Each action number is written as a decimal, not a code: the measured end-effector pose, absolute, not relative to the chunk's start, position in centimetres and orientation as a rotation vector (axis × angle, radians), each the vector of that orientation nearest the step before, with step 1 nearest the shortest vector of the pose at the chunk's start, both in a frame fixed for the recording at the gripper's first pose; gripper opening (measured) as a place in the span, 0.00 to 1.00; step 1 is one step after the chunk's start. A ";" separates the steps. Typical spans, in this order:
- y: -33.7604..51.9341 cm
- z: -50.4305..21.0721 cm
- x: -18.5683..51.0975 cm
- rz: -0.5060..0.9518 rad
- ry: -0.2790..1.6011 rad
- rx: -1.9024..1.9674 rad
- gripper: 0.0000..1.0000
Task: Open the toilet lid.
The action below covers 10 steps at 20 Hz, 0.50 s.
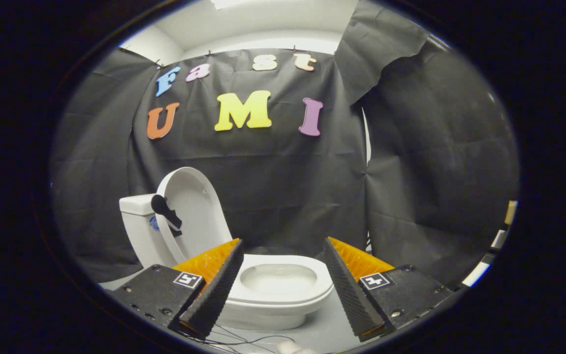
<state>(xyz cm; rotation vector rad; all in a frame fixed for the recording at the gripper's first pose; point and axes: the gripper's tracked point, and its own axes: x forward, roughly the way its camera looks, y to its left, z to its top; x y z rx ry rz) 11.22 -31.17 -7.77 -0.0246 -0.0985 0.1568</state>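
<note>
Jaws (280,255) stood wide apart, gripping nothing; toilet lid (195,211) stood upright beyond them, seat (283,280) between my fingers.

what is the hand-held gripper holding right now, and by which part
Nothing. The hand-held gripper is open, its fingers spread apart with the toilet seat showing between them. The lid stands raised against the tank, untouched.

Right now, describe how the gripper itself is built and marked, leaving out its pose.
The gripper has two wedge-shaped fingers, each with a ribbed inner pad and a studded outer face. Each finger sits on a flat black block fixed with small screws and bearing a square black-and-white tag. Thin dark cables trail on the floor just below the fingers. The fingers are open, touching nothing.
</note>
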 end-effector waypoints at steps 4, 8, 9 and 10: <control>-31.8 -8.2 11.4 0.157 -0.072 -0.029 1.00; -32.5 -8.6 11.3 0.152 -0.054 -0.016 1.00; -32.7 -8.6 11.4 0.149 -0.052 -0.014 1.00; -32.7 -8.6 11.3 0.148 -0.050 -0.013 1.00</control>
